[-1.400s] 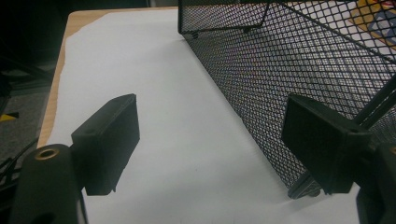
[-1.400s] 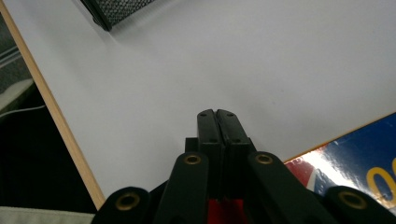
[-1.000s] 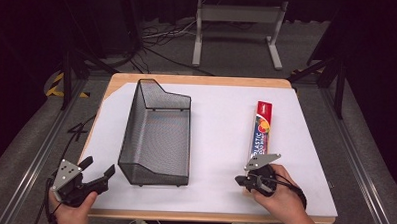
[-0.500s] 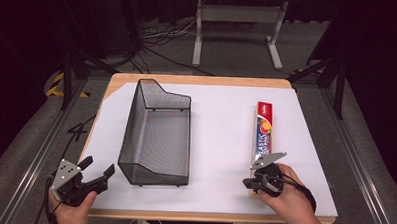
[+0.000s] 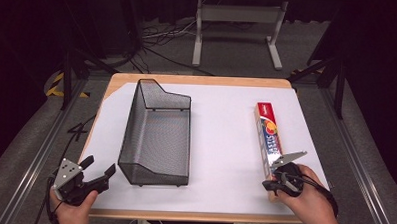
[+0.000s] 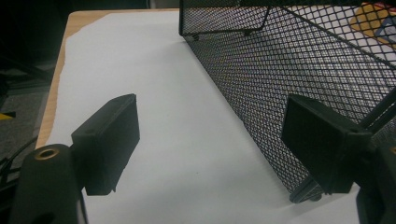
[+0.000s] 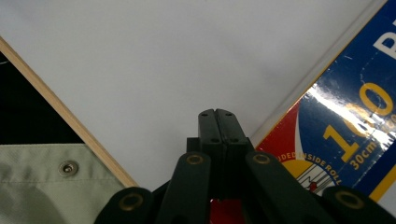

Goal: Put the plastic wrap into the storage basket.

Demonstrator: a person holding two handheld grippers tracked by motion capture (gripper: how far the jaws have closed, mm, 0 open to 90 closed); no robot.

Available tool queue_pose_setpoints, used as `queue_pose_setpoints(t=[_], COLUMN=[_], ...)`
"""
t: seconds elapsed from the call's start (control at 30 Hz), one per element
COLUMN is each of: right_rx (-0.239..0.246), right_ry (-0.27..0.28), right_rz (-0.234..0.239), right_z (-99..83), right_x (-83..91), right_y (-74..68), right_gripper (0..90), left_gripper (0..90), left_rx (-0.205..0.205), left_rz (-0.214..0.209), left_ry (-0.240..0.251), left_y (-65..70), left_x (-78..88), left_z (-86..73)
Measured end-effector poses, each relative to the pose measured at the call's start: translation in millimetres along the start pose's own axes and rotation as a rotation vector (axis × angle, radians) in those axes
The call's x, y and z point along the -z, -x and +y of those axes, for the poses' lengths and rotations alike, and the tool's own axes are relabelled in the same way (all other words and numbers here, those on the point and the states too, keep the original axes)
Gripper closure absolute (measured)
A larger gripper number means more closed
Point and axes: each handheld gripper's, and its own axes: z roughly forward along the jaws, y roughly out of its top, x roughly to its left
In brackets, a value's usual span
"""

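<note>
The right gripper (image 5: 279, 181) sits over the near end of the plastic wrap box (image 5: 267, 137), near the counter's (image 5: 226, 123) front right corner. In the right gripper view, its jaws are pressed flat together with nothing between them, their tips pointing down at the white surface just beside the box's long edge (image 7: 336, 135). Whether the tips touch the box cannot be told. That view also shows the counter's wooden edge and a patch of pale green fabric with a metal snap (image 7: 69, 168) beyond it.

The plastic wrap box lies flat on the counter's right side, long axis running front to back, printed face up, well apart from the wire mesh basket (image 5: 158, 135).

The left gripper (image 5: 91, 176) is held at the front left corner of the counter, just beside the basket's near left corner. In the left gripper view, its jaws stand wide apart and empty, one pad (image 6: 109, 140) over bare white surface, the other (image 6: 322, 140) in front of the basket's mesh wall (image 6: 299, 65). No contact with the basket is evident.

The basket stands upright on the left half of the counter, empty.
</note>
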Motion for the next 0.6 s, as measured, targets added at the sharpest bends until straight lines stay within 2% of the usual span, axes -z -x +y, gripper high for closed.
queue_pose_setpoints(t=[0.07,0.23,0.33,0.43,0.6], right_rx=[-0.02,-0.048,-0.071,-0.076,-0.082], right_ry=[0.001,-0.007,-0.001,-0.015,-0.01], right_rz=[0.01,-0.025,0.003,-0.046,-0.046], right_z=[-2.1,-6.2,-8.6,-9.6,-11.1], right_x=[1.8,6.8,7.7,9.7,9.4], right_y=[5.4,14.5,21.0,23.9,25.6], right_gripper=[90.0,90.0,90.0,90.0,90.0], left_gripper=[20.0,20.0,20.0,20.0,20.0], left_rx=[0.0,-0.002,0.0,0.001,0.0], left_rz=[0.0,0.0,0.0,0.001,0.002], left_ry=[-0.001,-0.001,-0.002,0.0,-0.003], left_y=[0.1,0.4,0.3,0.2,0.2], left_x=[0.0,0.1,-0.1,0.4,-0.4], left_z=[0.0,0.1,0.0,0.0,0.1])
